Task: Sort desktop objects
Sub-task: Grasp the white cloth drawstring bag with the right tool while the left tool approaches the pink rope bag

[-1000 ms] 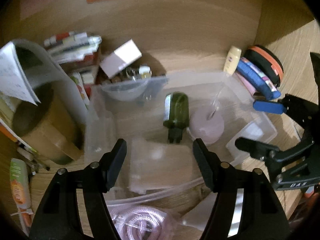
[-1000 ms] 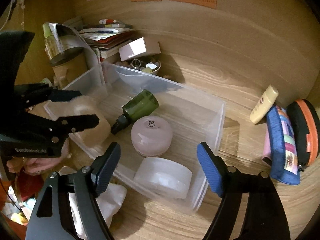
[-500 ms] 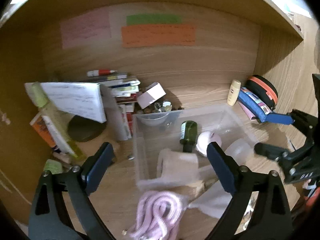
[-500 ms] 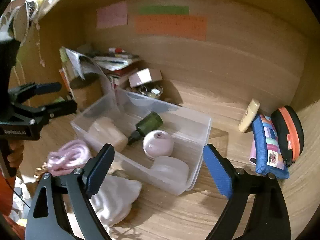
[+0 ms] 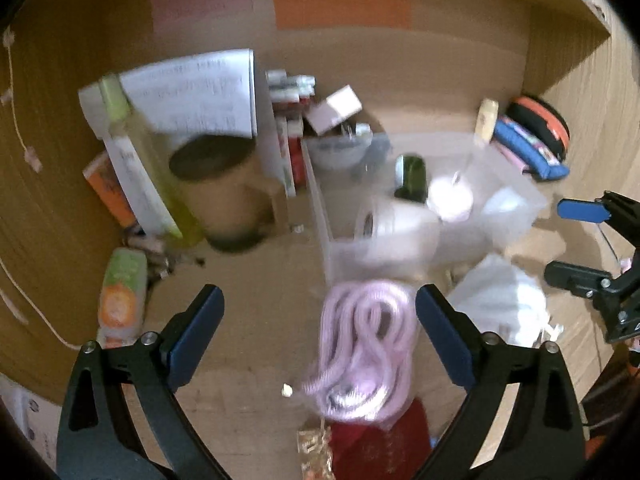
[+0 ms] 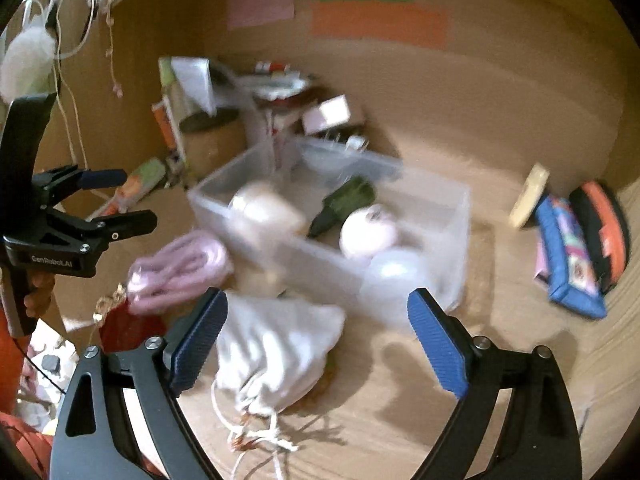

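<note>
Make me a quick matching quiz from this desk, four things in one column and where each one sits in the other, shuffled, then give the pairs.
1. green bottle
2. pink cord
3. white pouch
4. blue case

A. desk, right of the bin
B. inside the bin
C. desk, between the right gripper fingers in its view
D. desk, off the bin's left corner

Pairs: 1-B, 2-D, 3-C, 4-A

I see bare desk (image 6: 500,360) along its right front; a white pouch (image 6: 276,348) and pink cord (image 5: 364,344) block the clear bin's (image 6: 456,240) front.
</note>
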Motion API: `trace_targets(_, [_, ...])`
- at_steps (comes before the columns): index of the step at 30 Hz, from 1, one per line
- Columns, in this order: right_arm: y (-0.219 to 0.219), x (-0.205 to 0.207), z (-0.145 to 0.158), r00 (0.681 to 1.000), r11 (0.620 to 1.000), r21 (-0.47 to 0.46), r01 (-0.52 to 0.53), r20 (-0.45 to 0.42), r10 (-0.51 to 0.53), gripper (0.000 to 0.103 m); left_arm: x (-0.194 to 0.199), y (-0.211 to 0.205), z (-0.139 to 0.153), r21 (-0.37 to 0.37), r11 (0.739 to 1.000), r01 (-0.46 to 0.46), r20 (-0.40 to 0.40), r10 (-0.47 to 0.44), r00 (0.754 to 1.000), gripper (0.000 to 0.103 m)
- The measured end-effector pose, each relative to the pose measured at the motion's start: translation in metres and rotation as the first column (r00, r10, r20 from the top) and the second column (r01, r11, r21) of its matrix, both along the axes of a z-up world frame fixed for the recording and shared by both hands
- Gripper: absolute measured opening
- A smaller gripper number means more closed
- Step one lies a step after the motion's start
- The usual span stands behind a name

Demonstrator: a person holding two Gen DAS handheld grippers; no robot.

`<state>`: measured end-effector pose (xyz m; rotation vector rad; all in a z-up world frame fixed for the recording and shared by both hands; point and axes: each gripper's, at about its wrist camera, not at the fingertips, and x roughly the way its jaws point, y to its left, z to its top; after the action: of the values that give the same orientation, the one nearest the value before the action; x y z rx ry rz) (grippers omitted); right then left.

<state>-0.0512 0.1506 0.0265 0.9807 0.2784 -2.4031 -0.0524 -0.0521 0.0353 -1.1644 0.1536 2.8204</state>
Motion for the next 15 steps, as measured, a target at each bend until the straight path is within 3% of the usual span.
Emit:
trace_targets(10, [-0.03,-0.015,-0.064,0.975,0.996,0.078,-0.045,0.223,0.027,0.09,0.002,0.003,-0.031,0.029,0.997,0.066,0.083,-0.068,0.994,0.098])
trace_targets(15, [-0.037,-0.018,-0.071,0.978,0.993,0.106,-0.059,0.206,0.036,0.09,-0.004,0.013,-0.042,-0.017,0.993,0.113,0.117,-0.11,0.987,0.098])
